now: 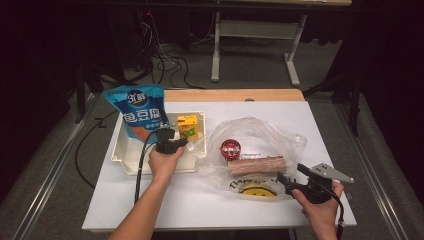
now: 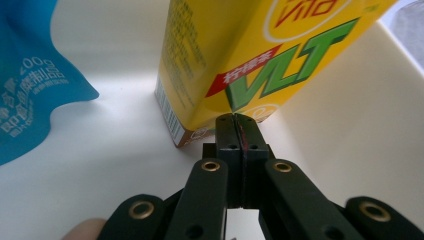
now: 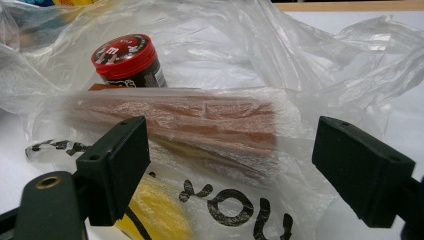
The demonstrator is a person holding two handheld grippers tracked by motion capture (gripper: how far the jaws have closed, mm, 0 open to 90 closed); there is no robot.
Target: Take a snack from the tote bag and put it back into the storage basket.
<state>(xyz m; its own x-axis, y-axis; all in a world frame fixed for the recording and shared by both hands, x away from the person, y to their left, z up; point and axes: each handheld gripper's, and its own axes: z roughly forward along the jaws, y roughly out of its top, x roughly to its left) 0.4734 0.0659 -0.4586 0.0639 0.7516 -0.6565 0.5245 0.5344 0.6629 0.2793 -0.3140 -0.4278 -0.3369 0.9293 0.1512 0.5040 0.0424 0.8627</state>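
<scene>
Nearest the person, the right gripper (image 1: 292, 186) rests at the near right part of the counter (image 1: 200, 200), its fingers (image 3: 114, 167) spread wide and released. Between them, but apart from both pads, lies the near edge of a clear plastic bag (image 1: 280, 137) with black lettering and a yellow smiley print. The film is thin, soft and slippery; it will crumple and slide rather than resist. Take hold of a gathered fold or the printed rim, not a single flat layer.

Inside the bag, just beyond the open fingers, a long brown packet (image 3: 200, 122) lies crosswise. It looks light and fairly stiff, though its contents may snap if squeezed hard. Grip it across the short width, near the middle. Behind it stands a small dark jar with a red lid (image 3: 125, 60), rigid and smooth; the lid rim gives the surest hold.

Farther left, the left gripper (image 1: 176, 136) reaches into the white tray (image 1: 120, 155). Its fingers (image 2: 227, 135) are clenched together with nothing between them. Their tips sit at the lower corner of the yellow drink carton (image 2: 250, 55), touching or just short of it; which cannot be told. The carton stands in the tray, tilted in the left gripper view. It is a light paper box, stiff at the edges and easily dented on the faces. Grip it across the two narrow sides.

Farthest, a blue snack pouch (image 1: 137, 112) leans on the tray's far left corner, soft and crinkly.
</scene>
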